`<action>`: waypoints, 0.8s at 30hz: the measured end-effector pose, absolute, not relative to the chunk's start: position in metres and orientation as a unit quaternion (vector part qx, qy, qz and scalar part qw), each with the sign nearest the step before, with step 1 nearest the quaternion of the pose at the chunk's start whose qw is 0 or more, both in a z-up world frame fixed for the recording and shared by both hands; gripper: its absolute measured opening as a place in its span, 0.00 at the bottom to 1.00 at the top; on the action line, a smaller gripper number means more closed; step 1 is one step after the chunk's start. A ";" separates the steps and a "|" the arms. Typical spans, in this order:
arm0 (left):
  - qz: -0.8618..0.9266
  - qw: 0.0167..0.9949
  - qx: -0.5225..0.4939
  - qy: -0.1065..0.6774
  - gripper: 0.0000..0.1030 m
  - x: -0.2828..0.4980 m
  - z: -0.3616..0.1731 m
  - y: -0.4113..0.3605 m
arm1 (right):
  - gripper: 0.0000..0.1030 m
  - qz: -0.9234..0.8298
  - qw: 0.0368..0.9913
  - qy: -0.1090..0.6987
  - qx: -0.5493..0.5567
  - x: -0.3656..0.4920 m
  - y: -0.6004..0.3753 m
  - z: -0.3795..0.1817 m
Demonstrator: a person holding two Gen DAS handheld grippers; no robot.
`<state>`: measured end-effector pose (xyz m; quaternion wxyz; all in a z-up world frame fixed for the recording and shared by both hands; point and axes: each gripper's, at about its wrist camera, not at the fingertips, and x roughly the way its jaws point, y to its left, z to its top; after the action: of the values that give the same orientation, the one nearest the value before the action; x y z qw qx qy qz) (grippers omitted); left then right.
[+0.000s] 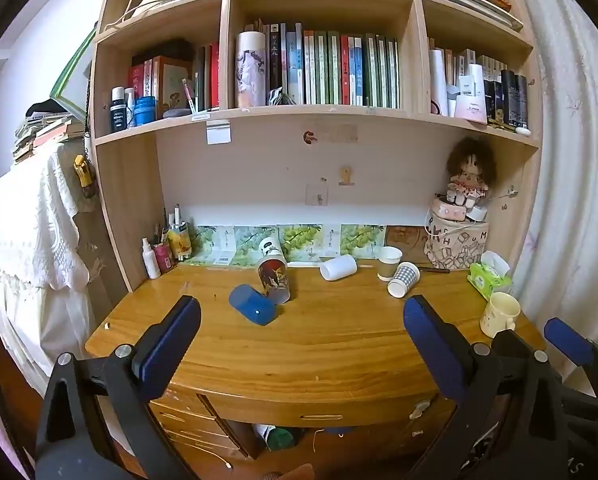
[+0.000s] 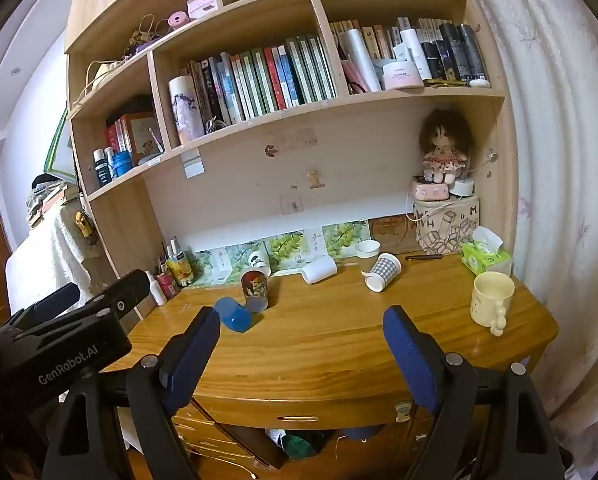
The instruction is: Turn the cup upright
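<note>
Several cups are on the wooden desk (image 1: 319, 344). A blue cup (image 1: 253, 304) (image 2: 235, 314) lies on its side at the left. A red patterned cup (image 1: 275, 280) (image 2: 255, 289) stands mouth down behind it. A white cup (image 1: 338, 268) (image 2: 319, 269) and a checkered paper cup (image 1: 403, 279) (image 2: 383, 272) lie on their sides. A cream mug (image 1: 499, 314) (image 2: 491, 300) stands upright at the right. My left gripper (image 1: 301, 348) and my right gripper (image 2: 301, 354) are both open and empty, held in front of the desk's near edge.
A brown-sleeved paper cup (image 1: 389, 262) stands upright at the back. A green tissue pack (image 1: 489, 278), a printed box with a doll (image 1: 457, 246), bottles and a pen holder (image 1: 167, 248) line the desk's back and sides. Bookshelves rise above; drawers sit below.
</note>
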<state>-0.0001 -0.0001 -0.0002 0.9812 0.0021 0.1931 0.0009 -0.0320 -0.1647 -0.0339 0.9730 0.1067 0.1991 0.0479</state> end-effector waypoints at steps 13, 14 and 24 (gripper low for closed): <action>0.002 0.980 0.003 0.197 0.99 -0.004 -0.016 0.000 | 0.82 0.049 0.971 0.204 0.114 -0.031 -0.168 -0.040; 0.002 0.980 0.004 0.197 0.99 -0.005 -0.017 0.000 | 0.82 0.049 0.971 0.205 0.115 -0.032 -0.168 -0.040; -0.002 0.979 0.004 0.203 0.99 -0.009 -0.024 0.001 | 0.82 0.052 0.969 0.212 0.119 -0.028 -0.176 -0.035</action>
<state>-0.0091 0.0012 -0.0239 0.9791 0.0040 0.2033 -0.0017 -0.0282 -0.1762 -0.0352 0.9687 0.1191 0.2115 0.0522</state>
